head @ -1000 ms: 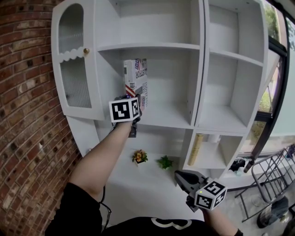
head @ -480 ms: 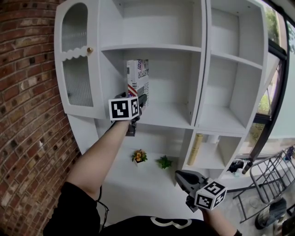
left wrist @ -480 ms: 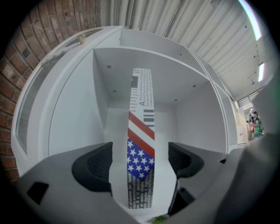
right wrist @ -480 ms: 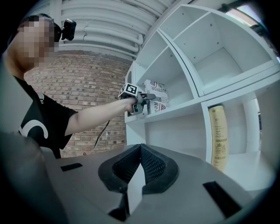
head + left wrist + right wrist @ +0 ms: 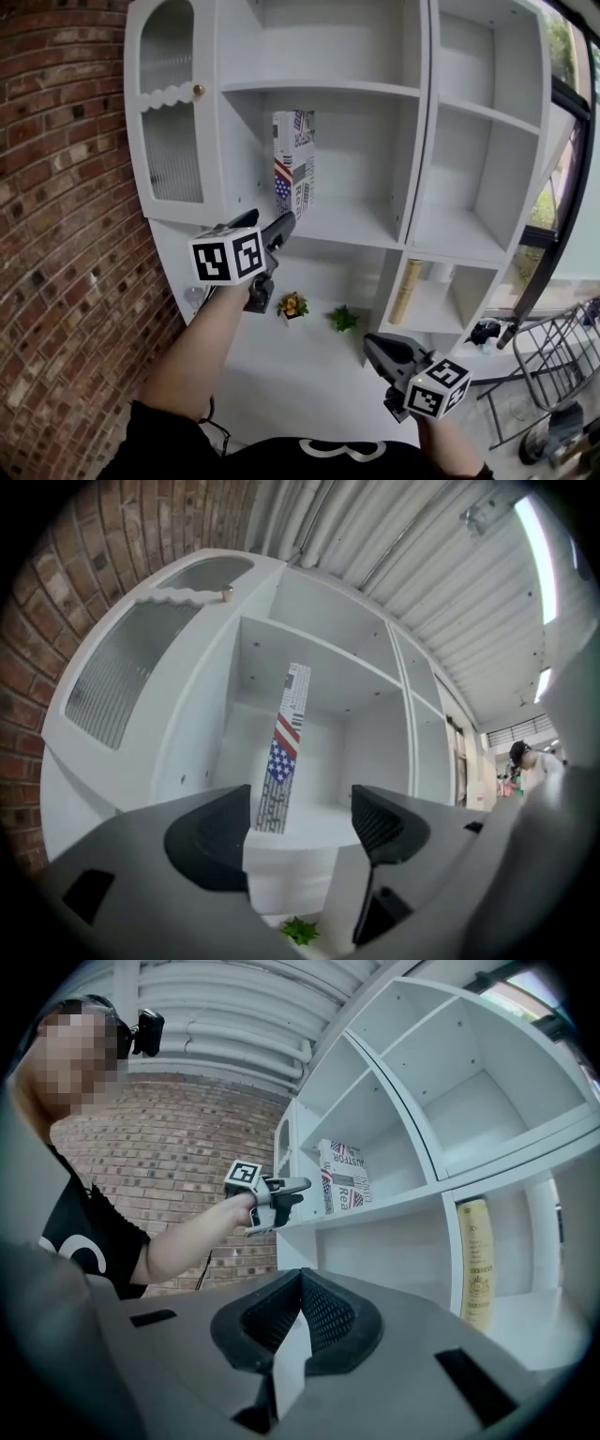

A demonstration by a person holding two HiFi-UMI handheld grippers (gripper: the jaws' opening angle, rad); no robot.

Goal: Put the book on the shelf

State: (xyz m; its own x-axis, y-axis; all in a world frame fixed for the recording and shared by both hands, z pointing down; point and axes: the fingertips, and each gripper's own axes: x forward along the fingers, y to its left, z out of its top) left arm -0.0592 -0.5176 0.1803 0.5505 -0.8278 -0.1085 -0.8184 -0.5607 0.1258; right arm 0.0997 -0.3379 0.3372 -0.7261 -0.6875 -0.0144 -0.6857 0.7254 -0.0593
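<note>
The book, with a stars-and-stripes cover, stands upright on the middle shelf of the white bookcase, free of any gripper. My left gripper hangs in front of and below the shelf edge, clear of the book. Its jaws are wide apart and closing, with nothing between them. In the left gripper view the book shows beyond the left gripper. My right gripper is low at the right, shut and empty. In the right gripper view its jaws meet at the right gripper, with the book far off.
A cabinet door with ribbed glass is left of the book's compartment. A tall gold box stands in a lower compartment. Two small plants sit on the low ledge. A brick wall runs on the left, a metal rack at the right.
My left gripper has let go of the book and drawn back down and toward me. The book stays upright on the shelf. The right gripper has hardly moved.
</note>
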